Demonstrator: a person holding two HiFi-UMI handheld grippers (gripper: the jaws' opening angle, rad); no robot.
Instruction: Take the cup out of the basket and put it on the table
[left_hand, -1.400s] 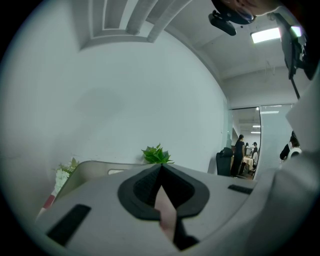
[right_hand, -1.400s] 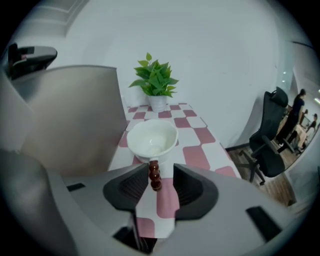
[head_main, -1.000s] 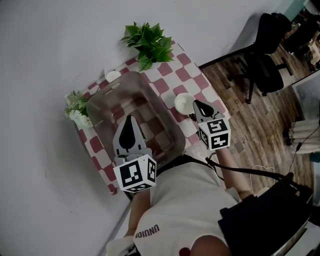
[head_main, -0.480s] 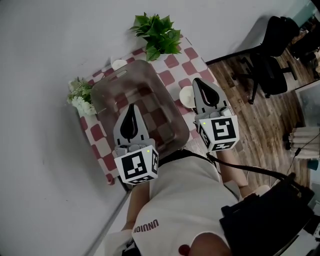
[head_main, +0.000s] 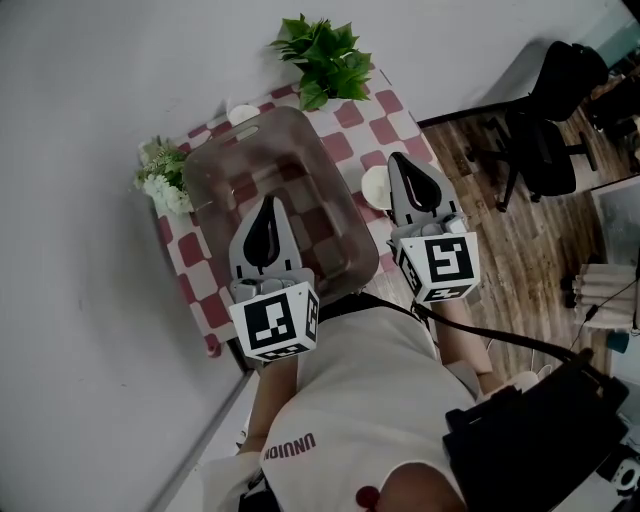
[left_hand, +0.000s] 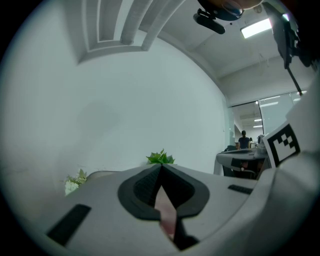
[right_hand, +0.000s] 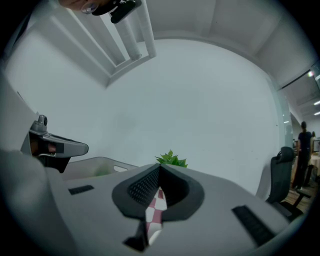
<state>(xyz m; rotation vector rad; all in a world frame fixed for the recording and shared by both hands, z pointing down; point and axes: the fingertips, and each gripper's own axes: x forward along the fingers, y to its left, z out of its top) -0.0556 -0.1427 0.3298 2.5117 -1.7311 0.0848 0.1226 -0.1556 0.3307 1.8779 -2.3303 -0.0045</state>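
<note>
The white cup (head_main: 374, 187) stands on the checkered tablecloth (head_main: 392, 128) just right of the translucent grey basket (head_main: 290, 140); only the cloth's checks show through the basket. My right gripper (head_main: 399, 160) hangs shut above the cup and hides its right side, with nothing between its jaws. Over the basket's near half, my left gripper (head_main: 268, 203) is shut and holds nothing. In the left gripper view the gripper (left_hand: 161, 168) points at the wall. In the right gripper view the gripper (right_hand: 159, 168) also faces the wall, with the basket's rim (right_hand: 100, 162) at left.
A green plant (head_main: 325, 45) stands at the table's far corner, white flowers (head_main: 160, 180) at its left edge, a small white object (head_main: 243, 113) behind the basket. The wall lies beyond the table. An office chair (head_main: 540, 140) stands on the wooden floor at right.
My right gripper has risen from beside the cup and now hangs over it; the cup stays on the table. The left gripper holds its place over the basket.
</note>
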